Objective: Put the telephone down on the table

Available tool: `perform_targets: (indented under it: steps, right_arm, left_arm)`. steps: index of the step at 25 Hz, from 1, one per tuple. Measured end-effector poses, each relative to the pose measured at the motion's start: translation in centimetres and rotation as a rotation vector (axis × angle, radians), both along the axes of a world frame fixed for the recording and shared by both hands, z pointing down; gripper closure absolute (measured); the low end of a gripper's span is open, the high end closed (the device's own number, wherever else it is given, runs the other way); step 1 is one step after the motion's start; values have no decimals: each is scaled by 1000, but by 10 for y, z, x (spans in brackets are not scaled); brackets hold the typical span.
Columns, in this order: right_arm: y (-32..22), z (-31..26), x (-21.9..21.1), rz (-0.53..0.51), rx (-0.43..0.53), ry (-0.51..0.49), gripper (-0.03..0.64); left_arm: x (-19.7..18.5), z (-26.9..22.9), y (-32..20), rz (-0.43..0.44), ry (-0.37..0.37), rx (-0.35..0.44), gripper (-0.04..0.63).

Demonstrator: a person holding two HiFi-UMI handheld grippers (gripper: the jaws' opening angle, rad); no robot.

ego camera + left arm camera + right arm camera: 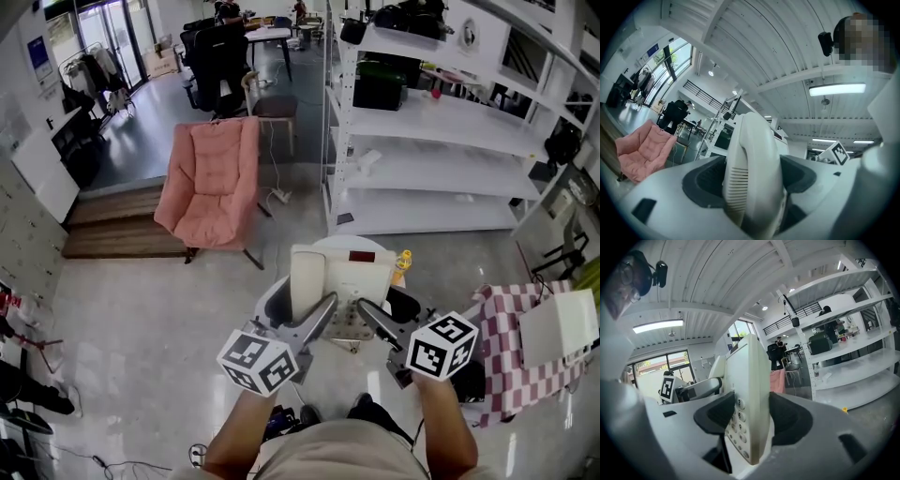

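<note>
A cream desk telephone (pixel 356 277) with its handset (pixel 307 281) resting along its left side is held up between both grippers, over a small round white table (pixel 270 302). My left gripper (pixel 323 307) is shut on the handset (pixel 757 173), which fills the left gripper view, standing upright between the jaws. My right gripper (pixel 367 311) is shut on the right edge of the telephone's body (pixel 750 394); the keypad buttons (pixel 736 425) face the left jaw. The telephone's underside and most of the table top are hidden beneath it.
A pink armchair (pixel 211 178) stands on the floor beyond to the left. White metal shelving (pixel 431 141) rises at the back right. A red-checked cloth (pixel 511 352) with a white box (pixel 560 325) lies to the right. A small yellow object (pixel 403 261) sits by the table's right edge.
</note>
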State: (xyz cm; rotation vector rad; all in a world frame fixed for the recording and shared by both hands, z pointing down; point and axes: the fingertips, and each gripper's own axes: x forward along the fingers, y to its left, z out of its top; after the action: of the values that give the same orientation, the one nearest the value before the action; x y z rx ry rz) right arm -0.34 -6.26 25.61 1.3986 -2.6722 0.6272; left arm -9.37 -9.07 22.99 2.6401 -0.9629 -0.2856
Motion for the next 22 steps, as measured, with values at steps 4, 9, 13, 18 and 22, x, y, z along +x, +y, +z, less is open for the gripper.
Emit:
perform_targets:
  steps: [4,9,13,18,22]
  right_arm:
    - [-17,5,-3,-21,-9,-6,399]
    - [-47,11,-11,-72,-19,-25,399]
    - [-68,17,-13,-124,-22,-36,399]
    - [-97,24,-1,-164,-35,-43,400]
    - [-117,33,5,-181,-55,-41,400]
  left_arm:
    - [-3,5,-15,-21,-3,-11,250]
    - [-12,10,-41,-74,-23,-20,250]
    - [-15,14,-56,-125,-32,-29,250]
    - [-4,22,-83,-163,-36,-47,250]
    - [1,32,-102,-179,-30,-73,250]
